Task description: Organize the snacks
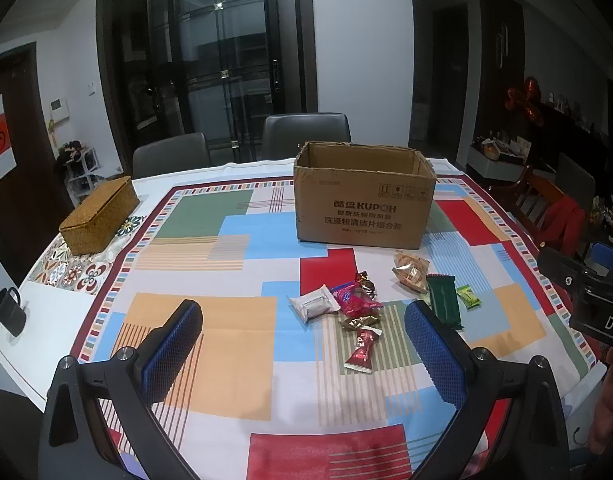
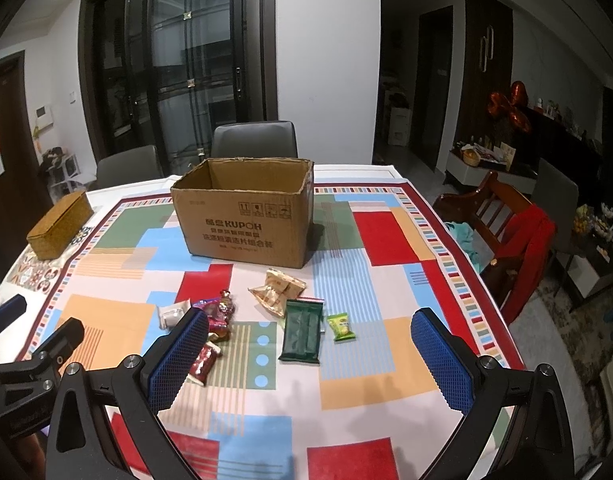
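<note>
Left tool (image 1: 304, 334), right tool (image 2: 310, 342) spread wide, empty, above snacks (image 2: 302, 334).

Brown cardboard box (image 2: 242, 216), dark green packet (image 2: 302, 330), multicoloured striped-block tablecloth (image 2: 386, 360).

Right gripper (image 2: 309, 350) hovered above surface (image 2: 386, 420), fingers (image 2: 440, 354) spread wide, empty. Snacks scattered ahead: dark green packet (image 2: 301, 330), small lime packet (image 2: 341, 326) just beside. Open cardboard box (image 2: 246, 216) beyond. Woven box (image 2: 60, 224) far left.

Wicker box (image 1: 99, 215), black mug (image 1: 9, 311), perhaps empty.
</note>
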Motion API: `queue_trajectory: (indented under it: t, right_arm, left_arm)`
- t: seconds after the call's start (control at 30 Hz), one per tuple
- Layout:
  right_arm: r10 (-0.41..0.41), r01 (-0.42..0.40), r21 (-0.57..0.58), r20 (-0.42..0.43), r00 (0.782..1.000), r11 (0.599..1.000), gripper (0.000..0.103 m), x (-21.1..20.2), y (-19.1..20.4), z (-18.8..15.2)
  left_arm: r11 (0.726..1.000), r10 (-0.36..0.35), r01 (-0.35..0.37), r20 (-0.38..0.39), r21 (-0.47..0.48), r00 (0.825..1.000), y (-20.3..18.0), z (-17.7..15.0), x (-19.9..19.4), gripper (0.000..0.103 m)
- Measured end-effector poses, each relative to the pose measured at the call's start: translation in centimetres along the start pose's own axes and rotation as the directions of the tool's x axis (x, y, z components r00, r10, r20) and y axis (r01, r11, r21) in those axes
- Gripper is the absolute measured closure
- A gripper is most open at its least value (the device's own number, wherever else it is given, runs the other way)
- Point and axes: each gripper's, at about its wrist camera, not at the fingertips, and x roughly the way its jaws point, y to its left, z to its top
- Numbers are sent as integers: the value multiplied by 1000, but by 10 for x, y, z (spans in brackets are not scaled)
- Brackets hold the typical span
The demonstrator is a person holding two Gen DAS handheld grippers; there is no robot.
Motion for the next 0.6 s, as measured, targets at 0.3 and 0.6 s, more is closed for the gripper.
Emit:
queue_trajectory:
  t: [0.3, 0.6]
  right_arm:
    - [1, -1, 4, -1, 1000, 1000, 0, -1, -2, 1]
    - [7, -7, 4, -13, 1000, 1000, 0, 2, -3, 0]
  left_arm:
    - [1000, -1, 1, 0, 1, 1000, 0, -1, 0, 0]
    - [1000, -9, 9, -2, 15, 1000, -5, -4, 9, 0]
